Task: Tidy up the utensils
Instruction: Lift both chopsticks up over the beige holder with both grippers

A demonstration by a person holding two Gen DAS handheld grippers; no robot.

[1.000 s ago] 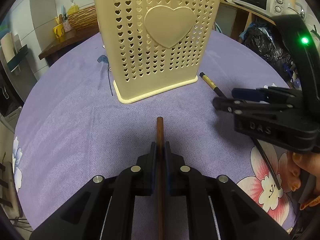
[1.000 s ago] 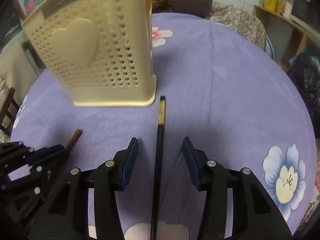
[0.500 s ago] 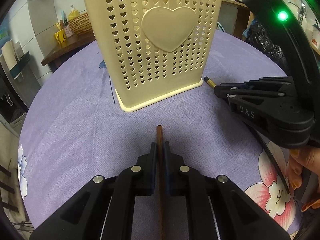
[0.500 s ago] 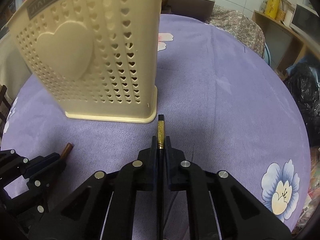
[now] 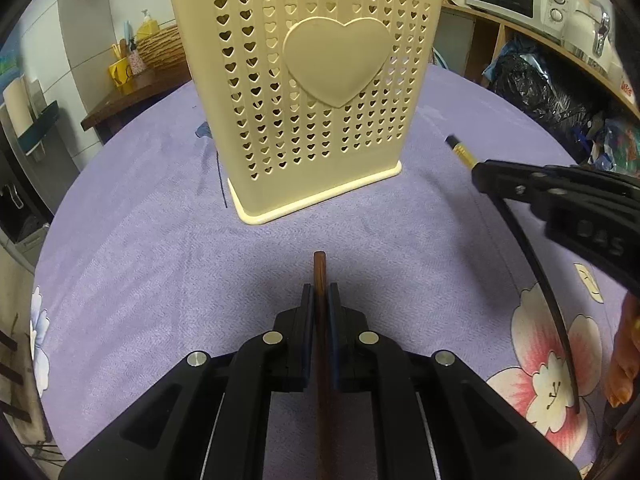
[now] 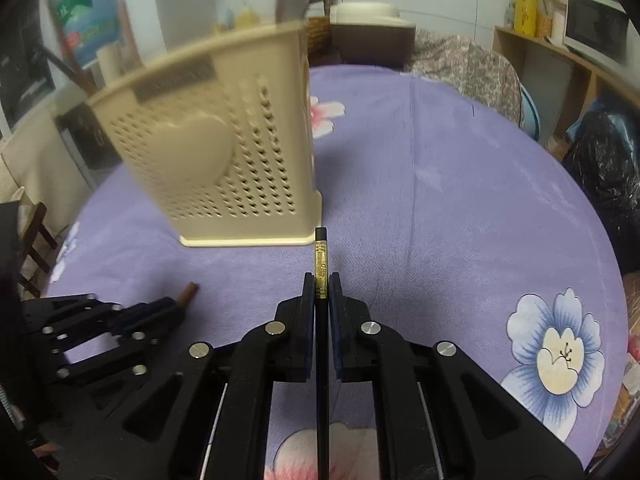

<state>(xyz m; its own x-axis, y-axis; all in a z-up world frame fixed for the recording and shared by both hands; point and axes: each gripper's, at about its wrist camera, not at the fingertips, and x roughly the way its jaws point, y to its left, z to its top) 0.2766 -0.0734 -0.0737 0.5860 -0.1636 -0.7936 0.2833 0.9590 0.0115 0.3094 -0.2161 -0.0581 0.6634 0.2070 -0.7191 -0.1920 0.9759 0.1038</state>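
Two tongs up, both clenched. My left gripper (image 5: 319,300) is clamped on a brown wooden chopstick (image 5: 319,272), the rod running down the gap between the pads and its blunt tip poking out just past the fingertips, over the purple tablecloth (image 5: 160,264). Ahead of those tips and apart from them stands the cream utensil holder (image 5: 304,92), upright, heart cut-outs all over, big raised heart on the face, JIANHAO label at the rim. To the right of my left gripper I see the right one from the side, its black chopstick (image 5: 532,248) curving back out behind the jaws toward a hand (image 5: 624,360) at the frame edge. My right gripper (image 6: 321,284) is gripping that same black chopstick at its gold band, black end cap sticking out beyond the fingertips, ending just short of the holder's near right corner; I can't tell if it touches. Holder is blurred in the right wrist view. Left gripper sits low at the left there, brown tip showing past it. Pink and blue flowers are printed on the cloth beneath and right of the tongs
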